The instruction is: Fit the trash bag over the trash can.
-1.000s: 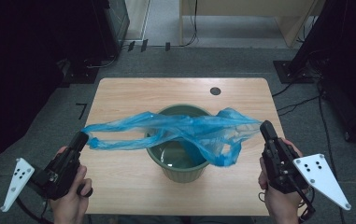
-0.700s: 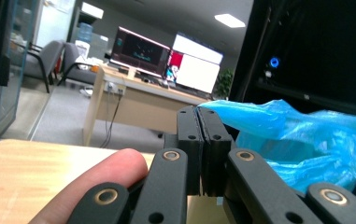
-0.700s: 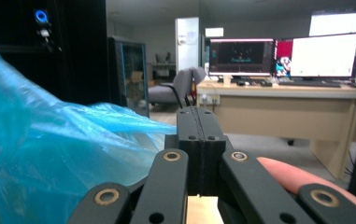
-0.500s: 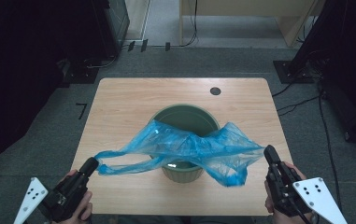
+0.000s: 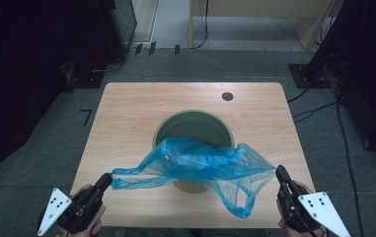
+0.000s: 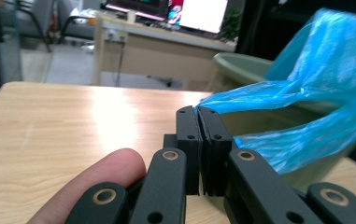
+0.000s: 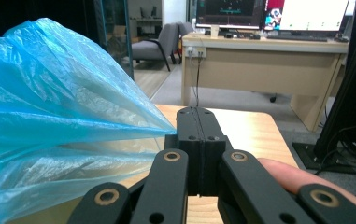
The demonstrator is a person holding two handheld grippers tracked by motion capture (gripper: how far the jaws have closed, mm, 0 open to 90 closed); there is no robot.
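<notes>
A light wooden table (image 5: 126, 123) is seen from above, with a green bin (image 5: 195, 126) standing at its middle. A thin blue plastic bag (image 5: 200, 165) is stretched across the bin's near rim, drooping toward the table's near edge. One bag edge is clamped in the left gripper (image 5: 107, 178), the opposite edge pinched by the right gripper (image 5: 279, 172), both jaw pairs pressed together.

One blue plastic bag (image 5: 205, 165), one green bin (image 5: 194, 129), one wooden table (image 5: 126, 118), two grippers: left (image 5: 107, 178), right (image 5: 280, 173).
</notes>
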